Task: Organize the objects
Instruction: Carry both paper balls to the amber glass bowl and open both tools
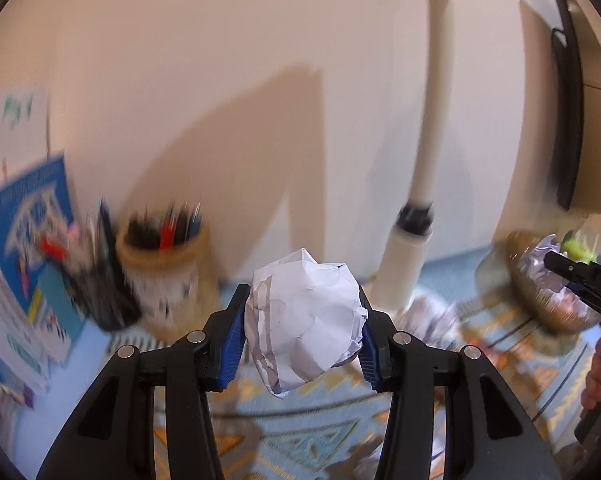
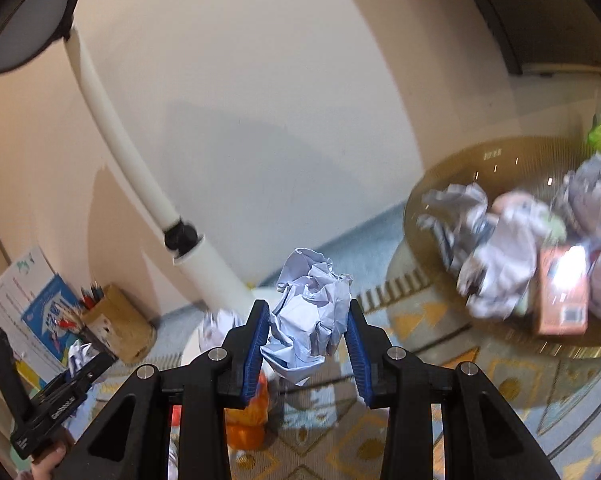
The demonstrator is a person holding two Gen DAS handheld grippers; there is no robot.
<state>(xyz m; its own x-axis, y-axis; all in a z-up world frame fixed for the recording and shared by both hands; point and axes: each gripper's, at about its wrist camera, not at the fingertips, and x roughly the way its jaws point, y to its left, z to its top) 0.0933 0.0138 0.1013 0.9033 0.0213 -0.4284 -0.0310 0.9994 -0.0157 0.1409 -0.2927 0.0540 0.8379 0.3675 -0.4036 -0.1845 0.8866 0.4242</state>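
My left gripper (image 1: 303, 322) is shut on a white crumpled paper ball (image 1: 304, 320), held above the patterned table cloth. My right gripper (image 2: 307, 326) is shut on a bluish-white crumpled paper ball (image 2: 308, 316), also held in the air. A golden bowl (image 2: 452, 184) at the right of the right wrist view holds several crumpled papers (image 2: 496, 256) and an orange box (image 2: 560, 296). The bowl (image 1: 548, 304) also shows at the right of the left wrist view, with the right gripper (image 1: 580, 276) by it. The left gripper (image 2: 72, 376) shows at lower left of the right wrist view.
A white lamp stand (image 1: 408, 256) rises from the table at the back, with a crumpled paper (image 1: 428, 316) at its base. A pen holder (image 1: 164, 272) and books (image 1: 24, 248) stand at the left. An orange object (image 2: 248, 420) lies under my right gripper.
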